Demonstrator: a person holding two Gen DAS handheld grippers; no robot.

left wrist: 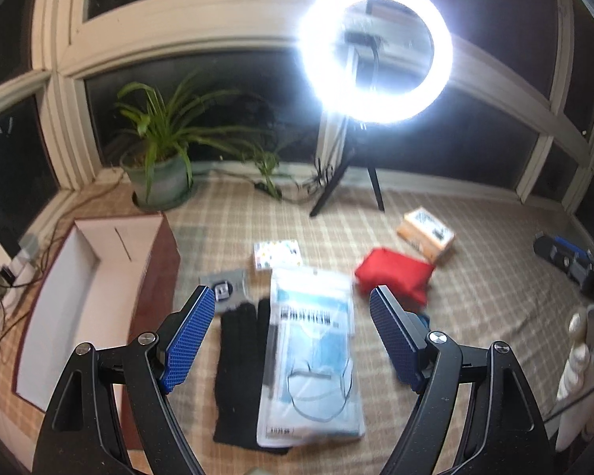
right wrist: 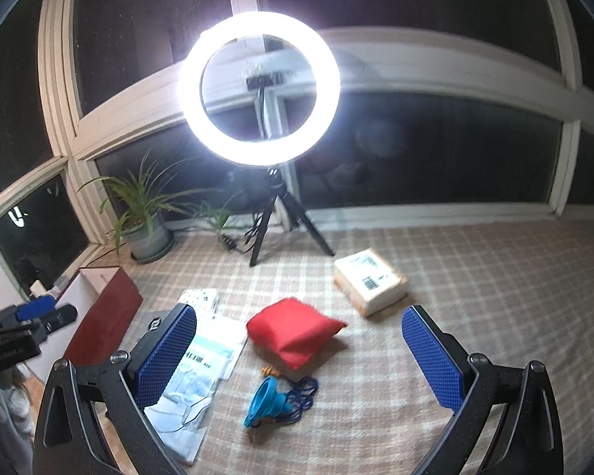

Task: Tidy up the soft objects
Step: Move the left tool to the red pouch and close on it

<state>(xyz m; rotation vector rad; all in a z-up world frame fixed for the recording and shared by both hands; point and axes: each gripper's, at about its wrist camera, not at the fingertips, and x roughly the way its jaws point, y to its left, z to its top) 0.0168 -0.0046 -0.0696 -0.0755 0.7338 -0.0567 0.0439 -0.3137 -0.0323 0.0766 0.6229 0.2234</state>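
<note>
A clear pack of blue face masks (left wrist: pixel 313 352) lies on the checked cloth, partly over a black glove (left wrist: pixel 239 372). My left gripper (left wrist: pixel 293 301) is open above them, its jaws either side of the pack. A red fabric pouch (left wrist: pixel 394 277) lies beyond to the right. In the right wrist view my right gripper (right wrist: pixel 301 320) is open and empty above the red pouch (right wrist: pixel 293 332); a blue funnel with dark blue cord (right wrist: pixel 275 398) lies just in front of it and the mask pack (right wrist: pixel 196 380) is at the left.
An open red box with a white inside (left wrist: pixel 79 301) stands at the left. A ring light on a tripod (left wrist: pixel 376 49), a potted plant (left wrist: pixel 160 158), a cardboard packet (left wrist: pixel 425 233), a small printed pack (left wrist: pixel 277 253) and a grey card (left wrist: pixel 225 289) are on or behind the cloth.
</note>
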